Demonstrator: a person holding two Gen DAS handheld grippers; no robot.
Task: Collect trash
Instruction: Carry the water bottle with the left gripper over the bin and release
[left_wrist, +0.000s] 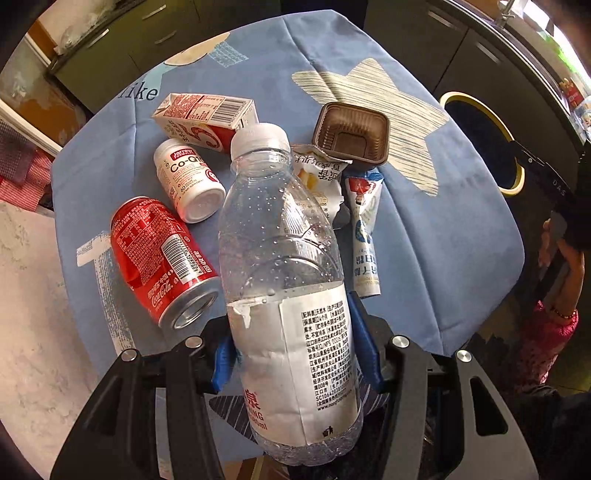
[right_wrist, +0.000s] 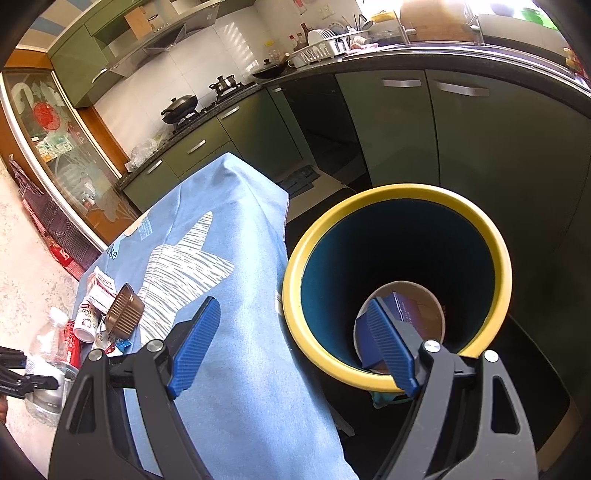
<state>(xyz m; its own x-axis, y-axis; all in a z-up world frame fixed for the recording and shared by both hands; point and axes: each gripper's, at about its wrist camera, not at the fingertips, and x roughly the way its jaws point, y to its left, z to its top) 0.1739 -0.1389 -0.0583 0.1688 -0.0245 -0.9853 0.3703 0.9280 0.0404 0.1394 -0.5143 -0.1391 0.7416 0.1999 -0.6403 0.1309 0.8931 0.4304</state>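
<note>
Plastic bottle (left_wrist: 291, 295) between left gripper (left_wrist: 295, 354) pads

Olive-green cabinets (right_wrist: 461, 140) run under a dark countertop (right_wrist: 406, 55), white wall tiles (right_wrist: 236, 48) gleam behind the stove (right_wrist: 199, 110), daylight pours in at the upper right, a glass-fronted display cabinet (right_wrist: 62, 147) stands left, and pale speckled floor (left_wrist: 33, 314) stretches below

A table (left_wrist: 461, 258) wearing a blue star-print cloth is carrying a red can (left_wrist: 159, 258), a white pill bottle (left_wrist: 186, 181), a carton (left_wrist: 205, 120), a brown tray (left_wrist: 351, 133) and two wrappers (left_wrist: 364, 236).
</note>
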